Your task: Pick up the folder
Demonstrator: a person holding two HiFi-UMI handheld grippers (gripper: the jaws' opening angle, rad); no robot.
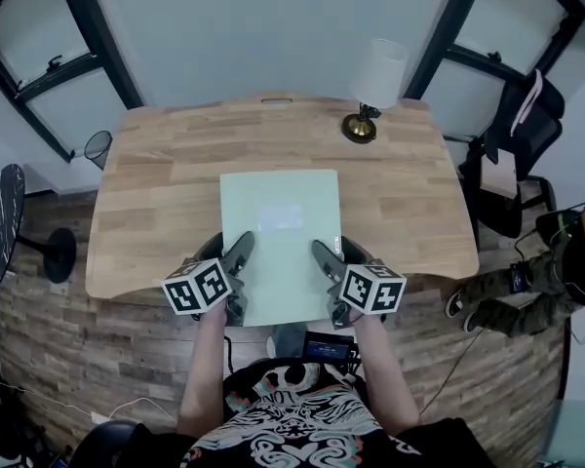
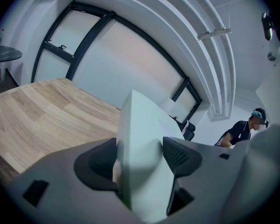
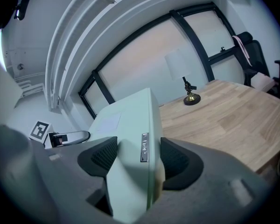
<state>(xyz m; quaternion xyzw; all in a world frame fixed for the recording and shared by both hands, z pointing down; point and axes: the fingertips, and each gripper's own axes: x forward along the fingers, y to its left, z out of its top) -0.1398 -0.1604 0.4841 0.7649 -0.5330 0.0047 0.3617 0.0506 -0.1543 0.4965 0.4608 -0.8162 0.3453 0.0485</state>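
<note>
Centrally in the head view, pale green folder (image 1: 281,237) is clamped at its lower corners by left gripper (image 1: 236,271) and right gripper (image 1: 330,276), above wooden desk (image 1: 156,183).

The left claw (image 1: 240,252) and right claw (image 1: 324,259) are dark grey plastic, each with two curved jaws lined by black cross-hatched pads (image 3: 175,157). Behind each claw sits a white cube (image 1: 197,287) printed with black square markers. The person wears a black shirt (image 1: 302,427) with a white swirling print.
</note>
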